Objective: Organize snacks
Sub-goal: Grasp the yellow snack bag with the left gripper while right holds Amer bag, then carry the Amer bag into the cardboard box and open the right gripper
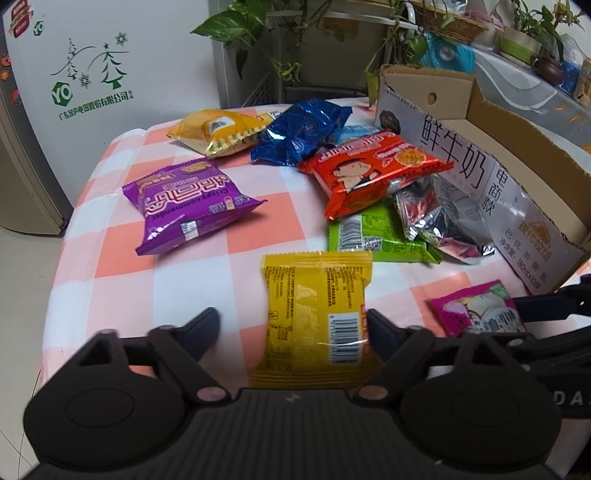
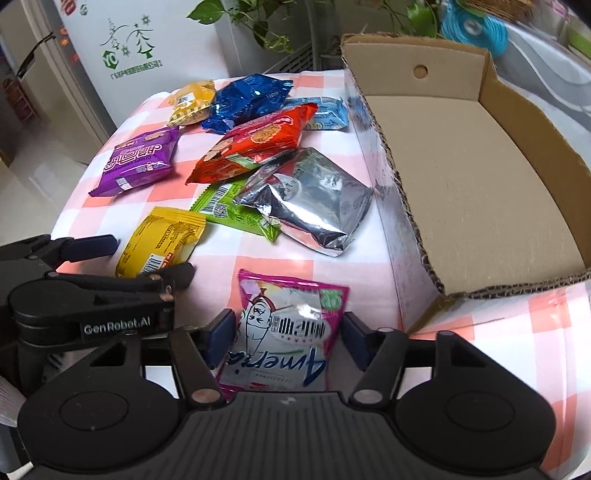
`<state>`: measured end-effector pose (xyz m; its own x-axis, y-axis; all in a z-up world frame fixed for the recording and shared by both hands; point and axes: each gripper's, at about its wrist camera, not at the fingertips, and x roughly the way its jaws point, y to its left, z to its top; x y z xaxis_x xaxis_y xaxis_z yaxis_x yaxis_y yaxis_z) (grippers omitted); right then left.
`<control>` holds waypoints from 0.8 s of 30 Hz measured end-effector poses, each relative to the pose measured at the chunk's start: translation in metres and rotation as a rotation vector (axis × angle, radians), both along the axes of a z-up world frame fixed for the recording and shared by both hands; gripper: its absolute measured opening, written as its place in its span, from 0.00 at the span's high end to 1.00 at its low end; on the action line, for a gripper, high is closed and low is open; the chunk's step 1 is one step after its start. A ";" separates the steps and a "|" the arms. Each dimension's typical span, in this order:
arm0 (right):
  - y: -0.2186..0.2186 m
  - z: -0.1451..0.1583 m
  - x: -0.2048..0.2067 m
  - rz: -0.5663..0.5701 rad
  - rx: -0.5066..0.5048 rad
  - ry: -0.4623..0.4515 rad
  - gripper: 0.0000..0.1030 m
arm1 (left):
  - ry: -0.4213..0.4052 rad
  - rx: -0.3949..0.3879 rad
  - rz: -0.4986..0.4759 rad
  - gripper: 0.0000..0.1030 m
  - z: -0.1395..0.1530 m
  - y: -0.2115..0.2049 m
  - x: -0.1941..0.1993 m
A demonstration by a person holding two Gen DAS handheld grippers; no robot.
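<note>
Lowest in the left view: left gripper (image 1: 291,325), jaws apart around a yellow packet (image 1: 314,306), right pad touching its edge, left pad well clear. Lowest in the right view: right gripper (image 2: 288,332) straddling a pink packet (image 2: 288,317), pads just beside both edges; cannot tell whether pressing. Shown only by the right view: bare inside of the cardboard box (image 2: 461,184) at upper right, plus a silver packet (image 2: 310,199) face up. Only in the left view: printed outer wall of that box. Underneath, a pink-and-white checked tablecloth (image 1: 258,229); white fridge (image 1: 92,74) upper left, plants (image 1: 258,22) along the top.
</note>
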<state>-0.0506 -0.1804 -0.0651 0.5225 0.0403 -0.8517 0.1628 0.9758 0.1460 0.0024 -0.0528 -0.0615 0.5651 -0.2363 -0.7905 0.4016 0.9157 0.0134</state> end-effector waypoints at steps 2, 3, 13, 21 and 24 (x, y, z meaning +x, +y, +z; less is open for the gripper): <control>0.001 0.000 0.000 0.014 -0.002 -0.008 0.44 | -0.002 -0.005 0.002 0.35 0.002 0.001 -0.002; 0.002 0.000 0.000 0.021 -0.002 -0.012 0.44 | -0.002 -0.009 0.006 0.40 0.003 0.002 -0.003; 0.005 0.003 0.000 0.053 0.051 -0.050 0.46 | 0.004 -0.022 0.083 0.50 0.007 0.018 -0.018; 0.015 0.007 0.001 0.104 0.054 -0.074 0.46 | -0.008 -0.030 0.158 0.50 0.013 0.035 -0.037; 0.019 0.008 0.001 0.125 0.048 -0.081 0.46 | -0.016 -0.032 0.195 0.50 0.016 0.041 -0.043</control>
<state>-0.0497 -0.1612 -0.0574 0.5779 0.1485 -0.8025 0.0264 0.9794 0.2003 -0.0408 -0.0121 -0.0453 0.6152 -0.1457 -0.7748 0.2168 0.9762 -0.0115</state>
